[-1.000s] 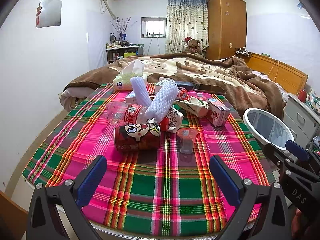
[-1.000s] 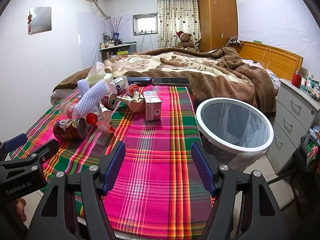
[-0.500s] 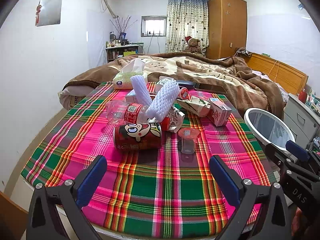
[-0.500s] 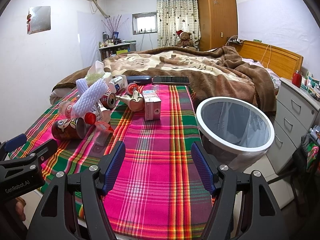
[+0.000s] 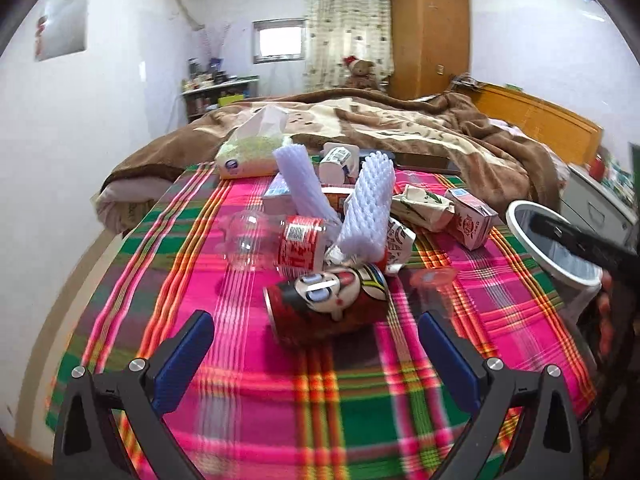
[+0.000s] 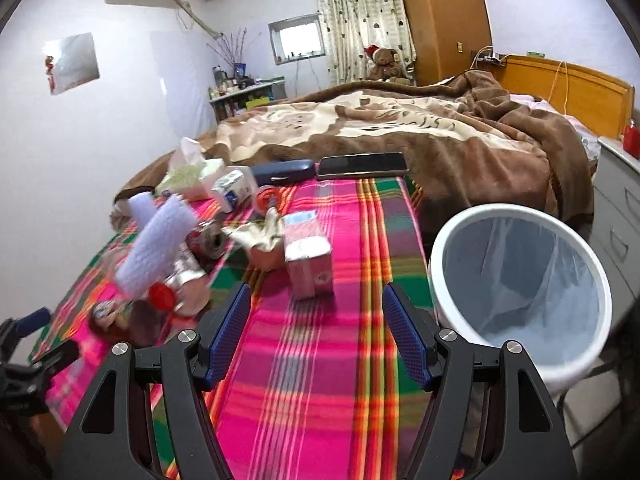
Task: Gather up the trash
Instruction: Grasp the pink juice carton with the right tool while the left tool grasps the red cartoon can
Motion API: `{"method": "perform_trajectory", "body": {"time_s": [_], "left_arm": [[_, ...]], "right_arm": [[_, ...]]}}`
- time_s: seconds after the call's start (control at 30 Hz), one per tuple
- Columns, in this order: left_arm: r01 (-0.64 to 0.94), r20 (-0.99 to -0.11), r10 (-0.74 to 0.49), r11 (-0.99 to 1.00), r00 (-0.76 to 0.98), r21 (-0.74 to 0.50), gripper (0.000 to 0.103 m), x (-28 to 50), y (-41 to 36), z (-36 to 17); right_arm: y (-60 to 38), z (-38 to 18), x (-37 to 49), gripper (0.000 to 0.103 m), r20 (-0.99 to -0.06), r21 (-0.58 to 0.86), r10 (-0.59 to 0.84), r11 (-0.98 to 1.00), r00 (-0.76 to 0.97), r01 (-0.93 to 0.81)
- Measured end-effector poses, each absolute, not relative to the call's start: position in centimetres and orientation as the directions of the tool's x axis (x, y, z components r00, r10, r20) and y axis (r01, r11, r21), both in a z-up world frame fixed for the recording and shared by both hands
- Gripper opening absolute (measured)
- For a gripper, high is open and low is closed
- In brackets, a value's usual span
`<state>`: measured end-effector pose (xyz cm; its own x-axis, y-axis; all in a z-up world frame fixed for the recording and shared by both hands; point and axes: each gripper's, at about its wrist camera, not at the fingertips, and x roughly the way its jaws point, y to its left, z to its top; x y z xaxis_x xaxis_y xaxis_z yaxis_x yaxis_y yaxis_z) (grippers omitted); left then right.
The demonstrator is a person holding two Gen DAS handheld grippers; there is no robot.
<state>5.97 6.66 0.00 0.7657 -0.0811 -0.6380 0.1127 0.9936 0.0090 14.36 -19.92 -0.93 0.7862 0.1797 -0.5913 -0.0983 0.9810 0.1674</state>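
Trash is heaped mid-bench on the plaid cloth [image 5: 248,360]: red can [image 5: 320,308] lying on its side nearest, pink carton [image 6: 310,262] upright. Left hand-held gripper [image 5: 316,360] is held spread wide, squared to the can, apparently for a grasp. Right hand-held gripper [image 6: 316,336] is likewise apart, empty, facing the carton. Lined bin [image 6: 520,280] is set just beside the bench edge, presumably for short drops.

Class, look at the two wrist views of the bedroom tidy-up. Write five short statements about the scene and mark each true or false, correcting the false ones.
1. Both the left gripper and the right gripper are open and hold nothing. True.
2. The red can stands upright. False: it lies on its side.
3. The bin is lined with a clear bag. True.
4. The phone lies inside the bin. False: it lies at the far edge of the plaid cloth.
5. The pink carton is held by the right gripper. False: it rests on the cloth.
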Motion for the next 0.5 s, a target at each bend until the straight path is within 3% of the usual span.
{"method": "perform_trajectory", "body": {"time_s": [0.5], "left_arm": [[0.249,-0.711,-0.185,0.968,0.679,-0.015,0.103,12.2,8.3,-1.8]], "right_arm": [[-18.0,-3.3,21.5,0.07,-0.699,0.157,0.206,0.978,0.684,-0.135]]}}
